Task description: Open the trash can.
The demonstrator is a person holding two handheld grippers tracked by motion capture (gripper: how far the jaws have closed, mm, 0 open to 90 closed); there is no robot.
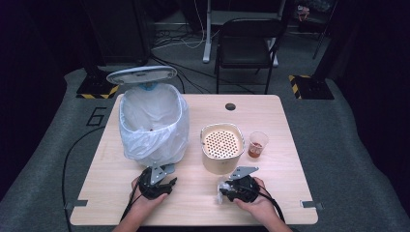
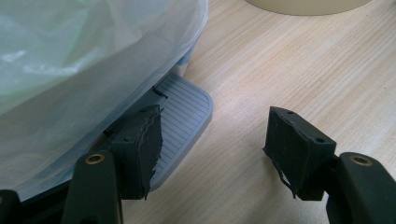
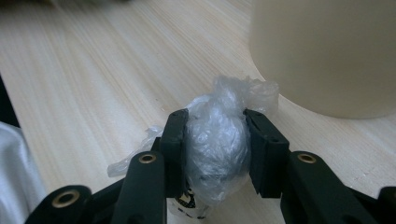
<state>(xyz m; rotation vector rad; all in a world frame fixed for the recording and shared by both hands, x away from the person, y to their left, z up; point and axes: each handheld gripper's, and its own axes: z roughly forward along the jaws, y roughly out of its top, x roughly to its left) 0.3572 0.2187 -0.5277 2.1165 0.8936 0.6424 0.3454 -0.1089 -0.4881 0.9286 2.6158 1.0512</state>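
Crumpled clear plastic wrapper [image 3: 215, 140] clamped squarely between closed jaws of right gripper [image 3: 215, 151], bulging above pads, just beside cream perforated-lid container [image 3: 327, 51]; left gripper [image 2: 212, 154] jaws wide apart, empty, left pad over pedal [image 2: 184, 116] of bag-lined pedal bin [image 1: 153, 123]

open tongs [image 2: 212, 151] beside bin pedal [image 2: 184, 114]

Cream container [image 1: 221, 147], grey ribbed pedal [image 2: 180, 119], clear crumpled wrap [image 3: 215, 140].
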